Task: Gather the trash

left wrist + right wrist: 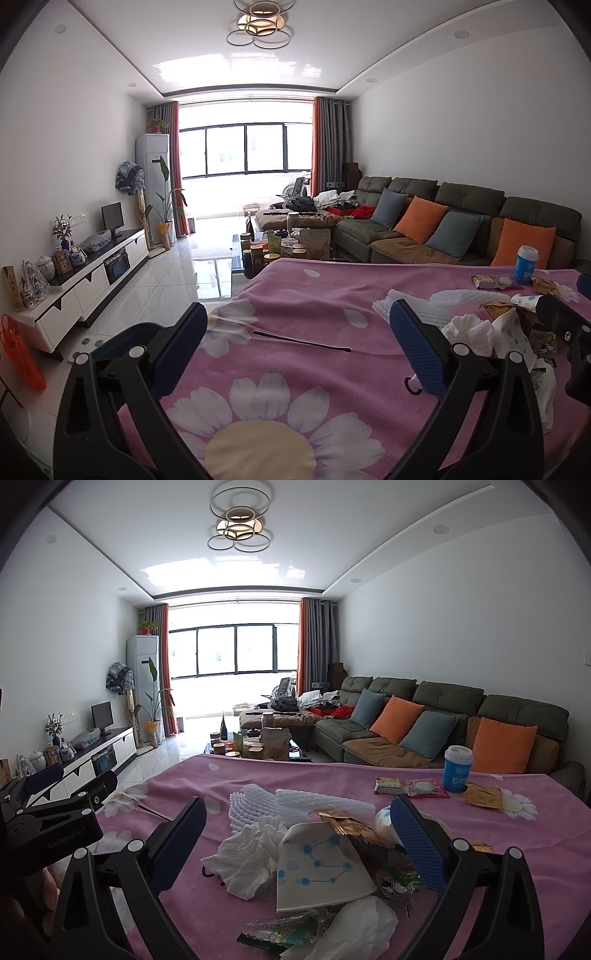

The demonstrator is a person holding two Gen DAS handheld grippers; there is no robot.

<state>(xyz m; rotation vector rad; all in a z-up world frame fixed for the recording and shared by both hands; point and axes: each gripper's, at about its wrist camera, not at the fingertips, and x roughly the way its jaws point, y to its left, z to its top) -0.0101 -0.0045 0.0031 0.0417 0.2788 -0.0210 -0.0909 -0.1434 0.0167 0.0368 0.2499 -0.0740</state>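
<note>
A pile of trash lies on the pink flowered cloth (177,786): a crumpled tissue (251,853), a flattened paper cup with blue dots (321,871), a gold wrapper (347,823), white foam netting (288,801) and green wrappers (291,932). My right gripper (299,834) hangs open just above the pile, one finger on each side, gripping nothing. My left gripper (299,343) is open over bare cloth left of the pile, above a thin black stick (301,341). The tissue (469,328) shows at its right. Each gripper appears in the other's view: left gripper (77,779), right gripper (570,295).
A blue cup with a white lid (457,771) stands at the far right of the cloth, with snack packets (391,785) and another gold wrapper (484,797) beside it. A dark round container (122,338) sits low beyond the cloth's left edge. A sofa (443,716) and cluttered coffee table (258,746) lie behind.
</note>
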